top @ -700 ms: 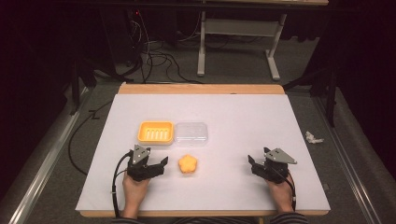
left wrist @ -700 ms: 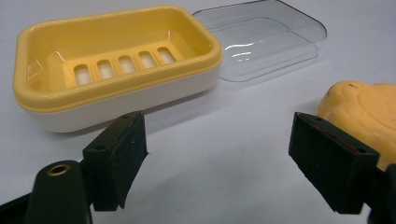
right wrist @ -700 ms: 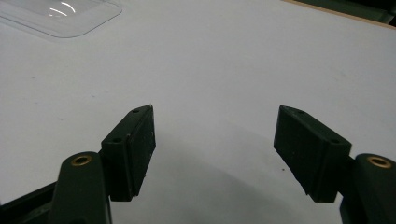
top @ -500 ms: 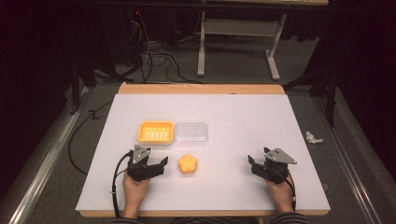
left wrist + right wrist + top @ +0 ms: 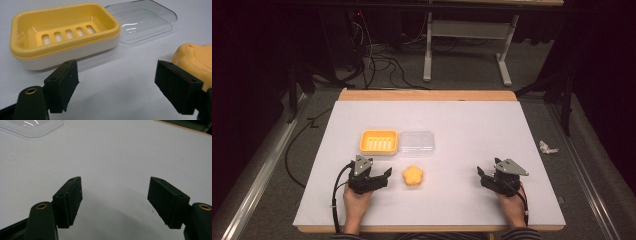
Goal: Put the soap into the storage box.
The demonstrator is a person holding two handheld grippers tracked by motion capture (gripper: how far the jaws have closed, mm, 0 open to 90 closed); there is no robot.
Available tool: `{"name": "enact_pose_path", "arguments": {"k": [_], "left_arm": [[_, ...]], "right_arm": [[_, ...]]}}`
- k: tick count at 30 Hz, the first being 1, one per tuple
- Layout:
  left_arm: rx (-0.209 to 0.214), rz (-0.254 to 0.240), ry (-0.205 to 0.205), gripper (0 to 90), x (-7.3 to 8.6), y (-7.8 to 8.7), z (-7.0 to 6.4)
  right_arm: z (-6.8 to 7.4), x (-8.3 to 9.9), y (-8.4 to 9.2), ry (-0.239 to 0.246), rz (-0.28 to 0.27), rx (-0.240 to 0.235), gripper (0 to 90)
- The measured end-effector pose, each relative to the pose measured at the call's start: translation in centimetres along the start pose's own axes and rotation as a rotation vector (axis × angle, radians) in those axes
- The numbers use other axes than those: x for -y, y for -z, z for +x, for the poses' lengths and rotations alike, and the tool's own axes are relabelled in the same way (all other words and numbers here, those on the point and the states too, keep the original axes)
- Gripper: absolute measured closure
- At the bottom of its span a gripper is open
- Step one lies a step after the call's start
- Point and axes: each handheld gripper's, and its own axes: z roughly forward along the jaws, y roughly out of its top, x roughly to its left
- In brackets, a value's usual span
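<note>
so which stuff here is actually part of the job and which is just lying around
In the job:
- yellow soap
- yellow soap dish
- clear lid
- left claw, open beside the soap

Lying about:
- crumpled white scrap on the floor
- right claw, open, idle

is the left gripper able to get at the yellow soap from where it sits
Probably yes. The left gripper rests on the table with open jaws, the yellow soap just beside it and bare surface between. In the left gripper view the soap lies just behind one jaw, so a slight turn is needed.
</note>
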Motion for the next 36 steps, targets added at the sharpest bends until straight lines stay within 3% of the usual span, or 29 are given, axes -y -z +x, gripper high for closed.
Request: {"name": "enact_pose_path", "arguments": {"k": [3, 14, 20, 25, 36], "left_arm": [[0.003, -0.012, 0.021, 19.8, -0.2, 0.1, 0.1], [0.009, -0.018, 0.01, 19.0, -0.2, 0.2, 0.1], [0.016, -0.001, 0.02, 17.2, -0.3, 0.5, 0.0], [0.022, -0.013, 0.04, 16.7, -0.6, 1.0, -0.2], [0.056, 0.042, 0.027, 14.9, -0.1, 1.7, -1.0]], "right_arm": [[0.0, 0.0, 0.0, -0.001, 0.0, 0.0, 28.3], [0.1, 0.0, 0.0, 0.001, 0.0, 0.0, 28.0], [0.1, 0.0, 0.0, 0.004, 0.002, 0.001, 28.0], [0.1, 0.0, 0.0, 0.011, 0.005, 0.0, 27.9], [0.2, -0.1, -0.1, 0.011, 0.015, 0.005, 27.9]]}}
